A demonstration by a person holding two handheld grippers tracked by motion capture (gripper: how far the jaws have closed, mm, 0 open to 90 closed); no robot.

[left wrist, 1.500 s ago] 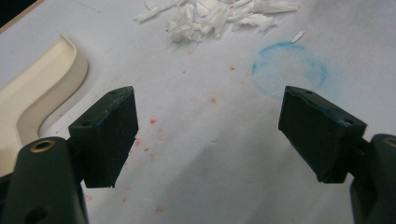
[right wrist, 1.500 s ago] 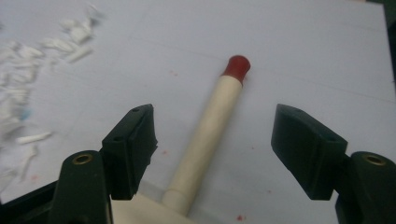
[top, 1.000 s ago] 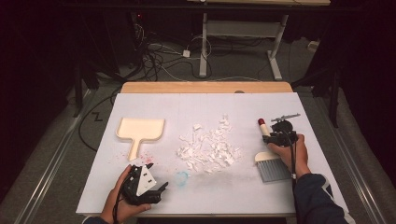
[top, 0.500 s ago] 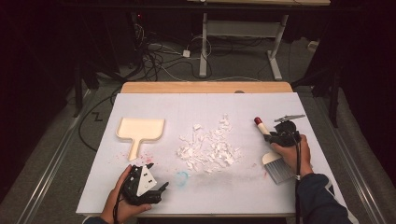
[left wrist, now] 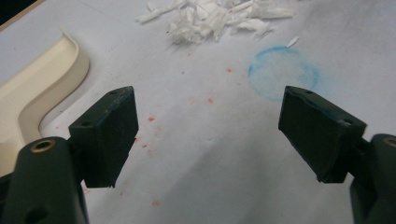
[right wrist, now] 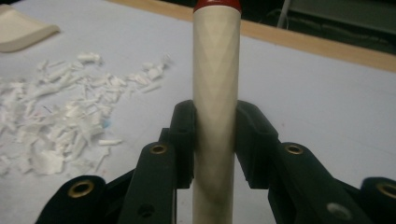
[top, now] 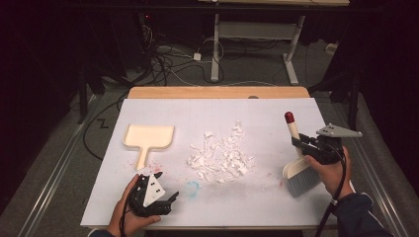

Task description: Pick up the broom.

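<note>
Cream dustpan lies bare; right gripper clenches the brush, left gripper released.

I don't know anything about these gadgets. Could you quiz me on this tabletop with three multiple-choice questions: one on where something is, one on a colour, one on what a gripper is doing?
1. Where is the paper scrap pile?
A. inside the dustpan
B. between the dustpan and the brush
C. on the floor

2. What colour is the brush's handle tip?
A. red
B. green
C. black

3. What is the right gripper doing?
A. lying open
B. gripping a scrap
C. clamping the brush handle

Answers: 1 B, the scraps lie mid-table between the two. 2 A, a red cap tops the cream handle. 3 C, the right gripper view shows both jaws pressed on the handle.
</note>
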